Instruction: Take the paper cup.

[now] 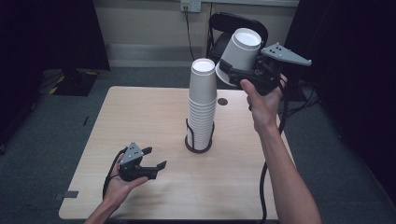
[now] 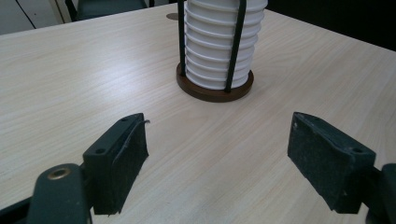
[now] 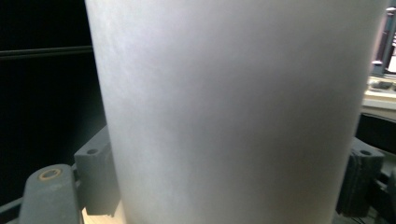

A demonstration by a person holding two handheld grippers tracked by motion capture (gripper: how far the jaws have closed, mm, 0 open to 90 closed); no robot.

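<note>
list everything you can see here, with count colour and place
held cup: one, white, upside down and tilted, clamped in the right gripper above the table's far right
cup stack: one stack of many nested cups, white, upside down in the holder at mid-table
cup holder: one, dark brown round base with black upright rods, mid-table
table: one, light wood, centre of the room
table hole: one, dark, right of the stack
folding chair: one, black, behind the table
wall socket: one, pale, far wall, with a black cable hanging down
left gripper: one, black with grey plate, jaws open, low over the table's near left
right gripper: one, black with grey plate, closed on the held cup
</note>
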